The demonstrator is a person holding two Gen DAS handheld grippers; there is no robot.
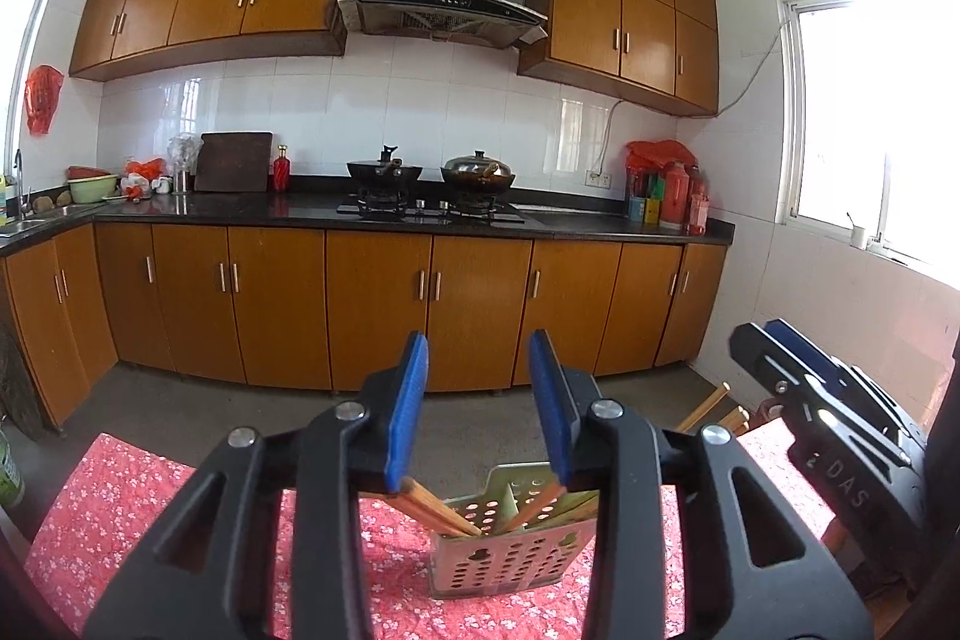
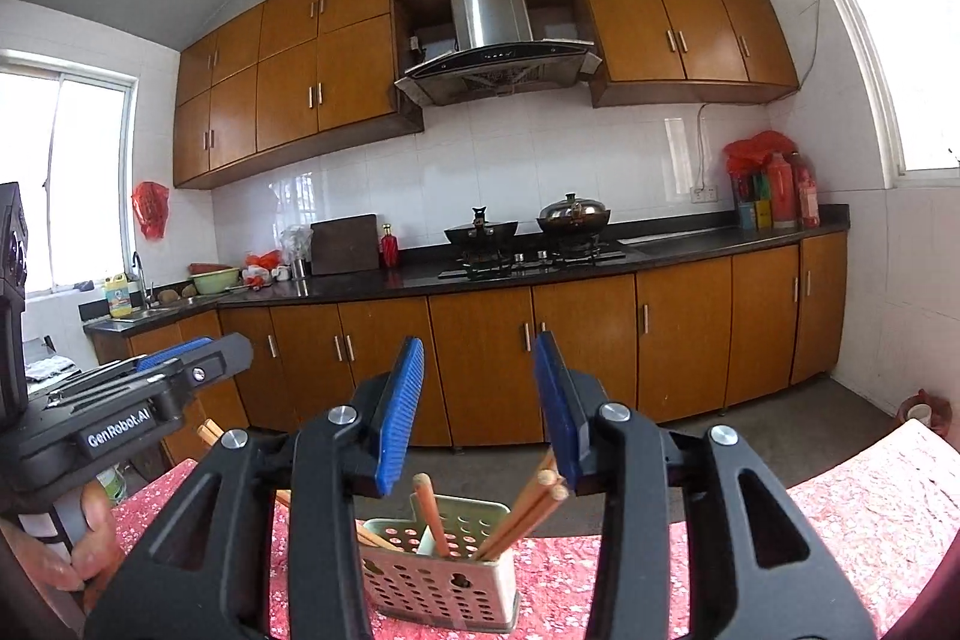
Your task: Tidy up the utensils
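Perforated metal holder [image 2: 441, 568], wooden chopsticks [image 2: 528, 511]

one holder [image 2: 441, 574], two woks [image 1: 384, 170]

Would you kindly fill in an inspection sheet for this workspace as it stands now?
Surface: red floral tablecloth covers the table.
Job's things: perforated metal utensil holder stands upright on the cloth; wooden chopsticks lean inside it, in more than one compartment.
Clutter: nothing seen on the cloth beside the holder.
Grippers: left claw and right claw both open, empty, above the holder.
Cables: white wire on the wall tiles running to a socket.
Surroundings: kitchen counter with two woks, cabinets, range hood.
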